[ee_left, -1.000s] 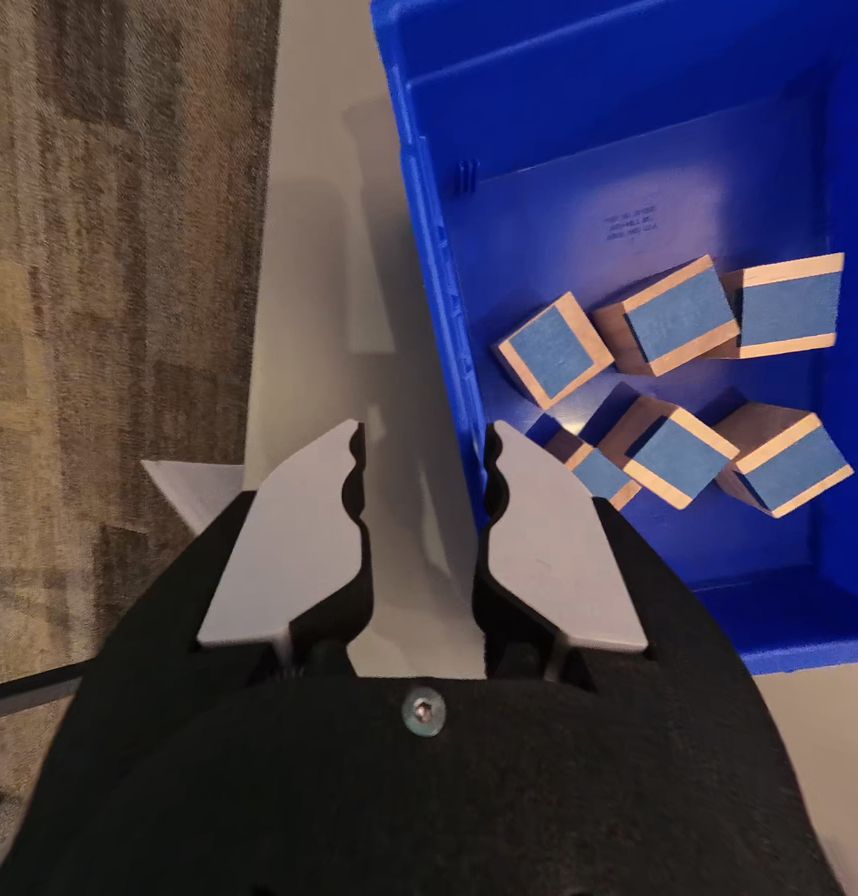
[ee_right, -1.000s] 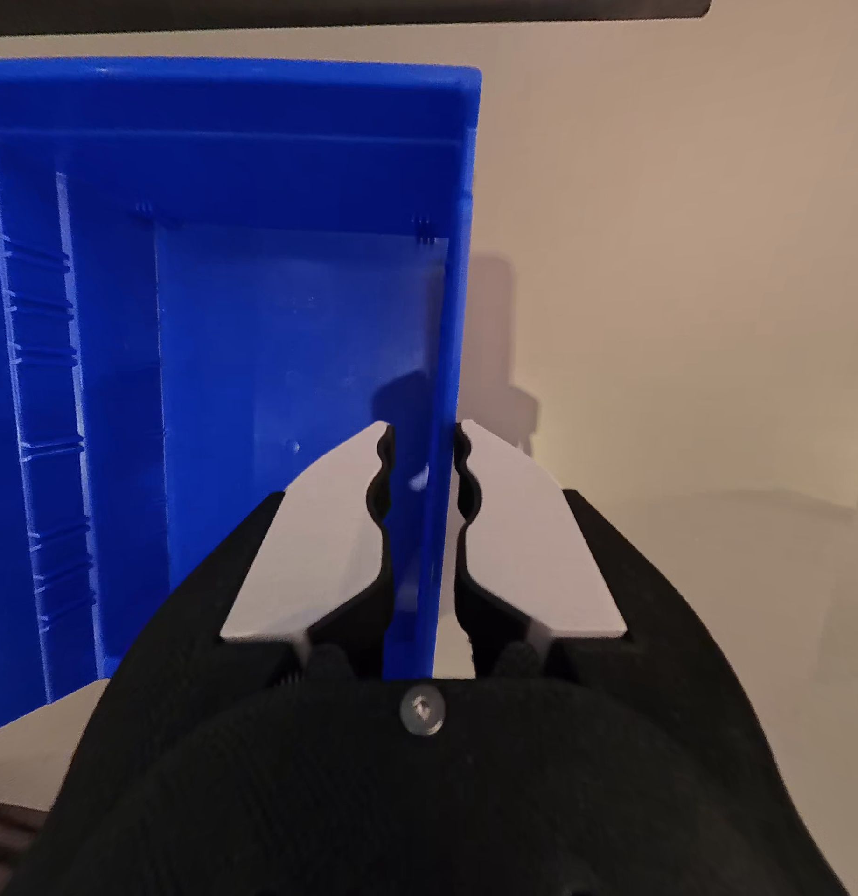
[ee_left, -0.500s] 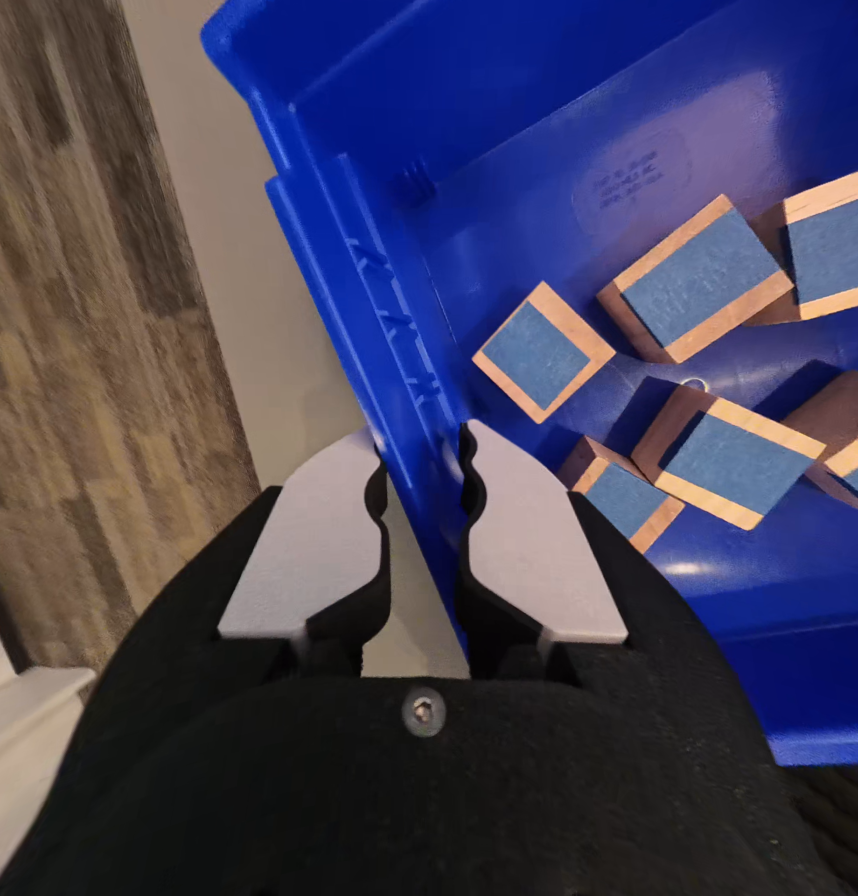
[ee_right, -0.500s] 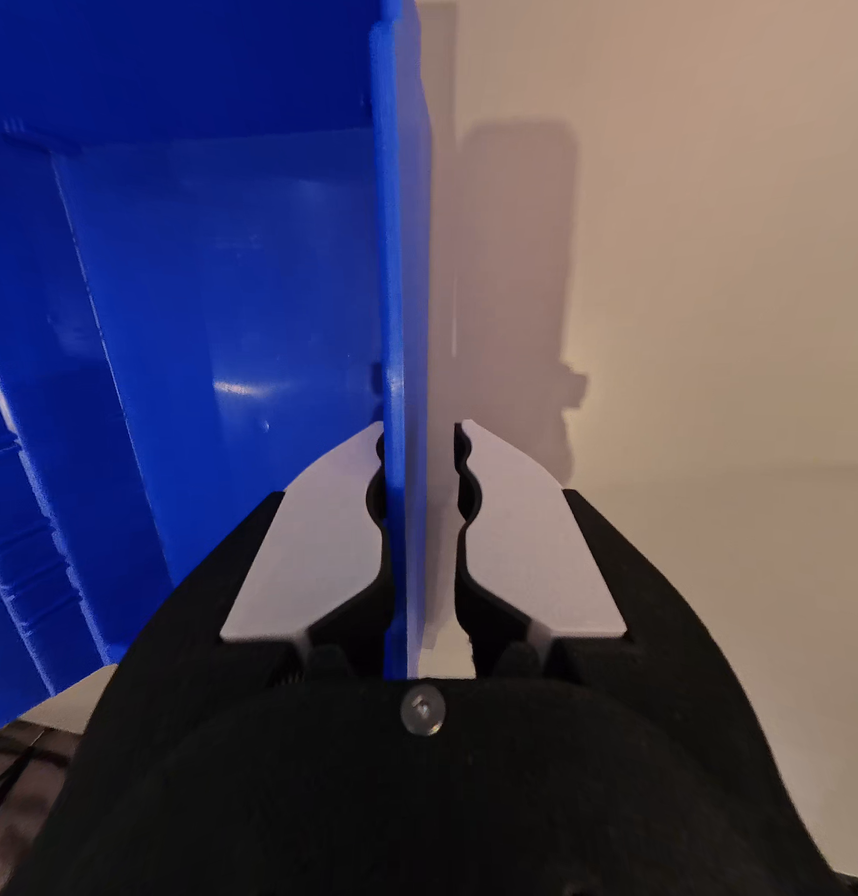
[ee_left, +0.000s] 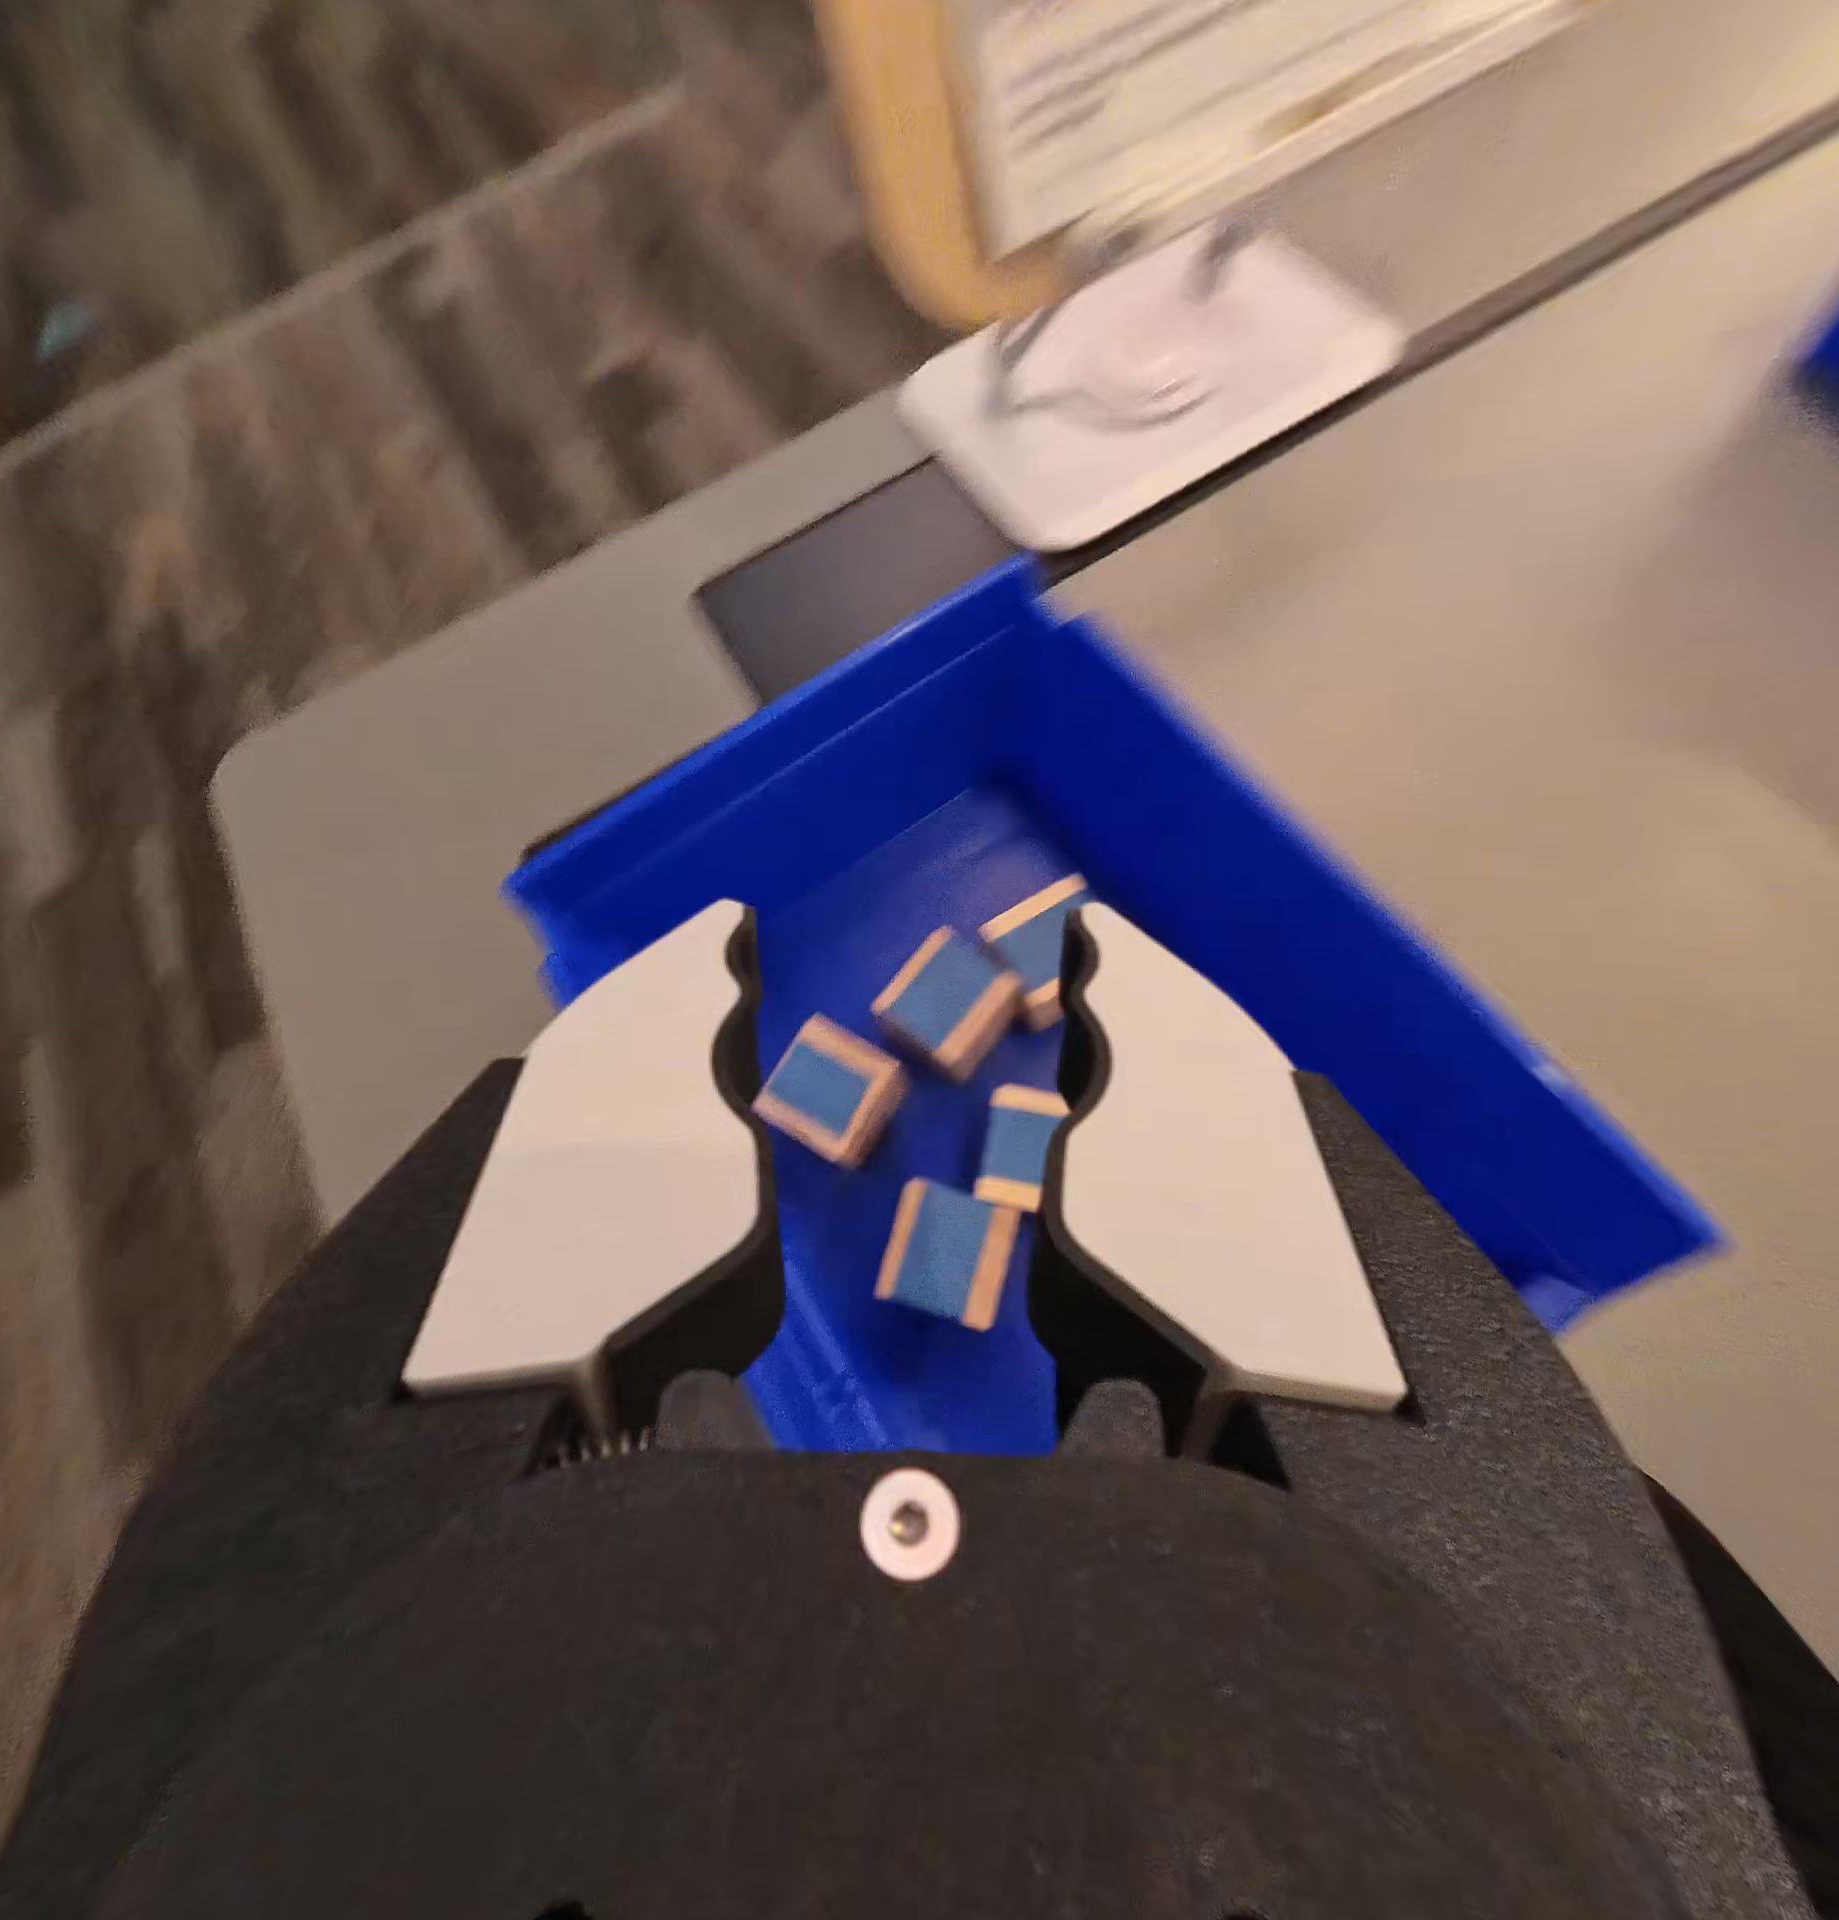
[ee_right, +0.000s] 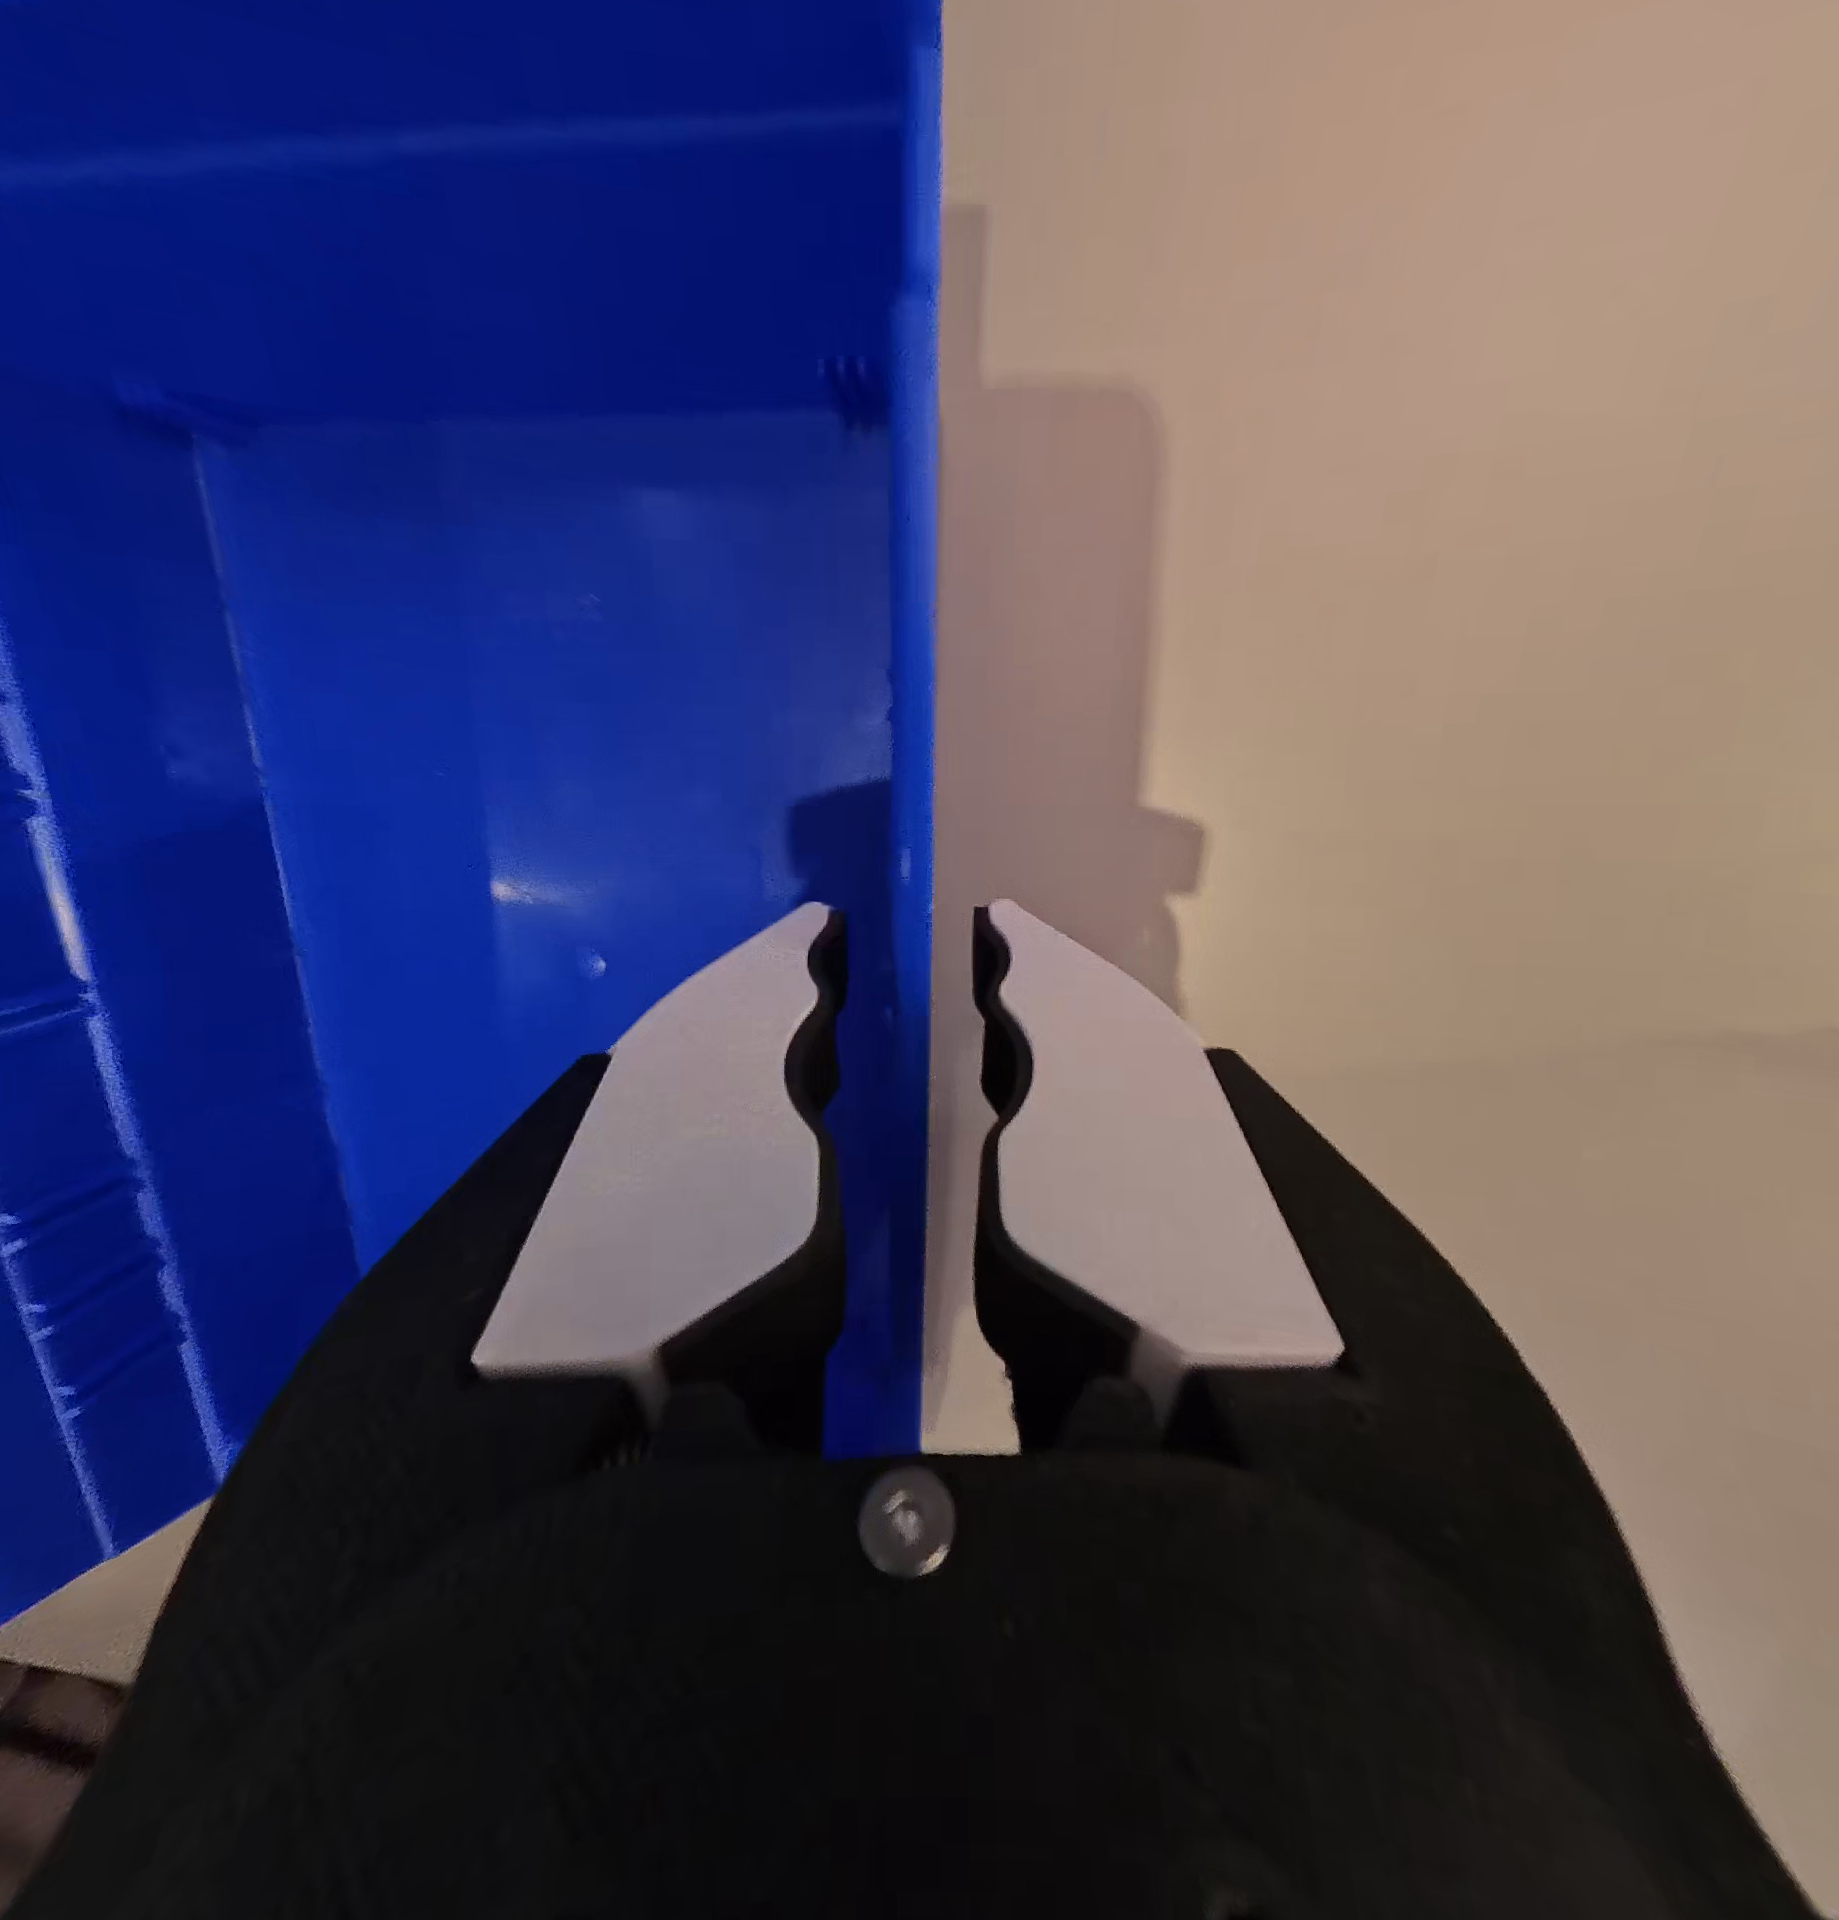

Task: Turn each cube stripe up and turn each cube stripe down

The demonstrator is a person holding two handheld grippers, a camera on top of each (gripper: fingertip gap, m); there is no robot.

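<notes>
The left wrist view is motion-blurred. The left hand-held gripper (ee_left: pixel 910 977) hangs wide open, holding nothing, above the blue plastic bin (ee_left: pixel 1258 894) on the pale table (ee_left: pixel 395 862). Five wooden cubes with blue stripes up (ee_left: pixel 830 1101) lie inside, two partly hidden behind its right finger (ee_left: pixel 1185 1122). The right hand-held gripper (ee_right: pixel 910 935) straddles the bin's wall (ee_right: pixel 910 623); a gap shows at its right pad, so no firm grip is visible.

A blue bin (ee_left: pixel 1237 831) lies below and ahead of the left claw (ee_left: pixel 910 940), resting on a pale surface (ee_left: pixel 406 831). Beyond the bin, farther from that claw, a flat white plate (ee_left: pixel 1154 416) sits at the surface's far edge, blurred, with a yellow curved piece (ee_left: pixel 915 177) above it. Brown patterned carpet (ee_left: pixel 219 364) spreads to the claw's left. In the right wrist view, the bin's wall (ee_right: pixel 910 623) stands upright between the right claw's (ee_right: pixel 910 914) fingers, the surface (ee_right: pixel 1466 520) to its right.
</notes>
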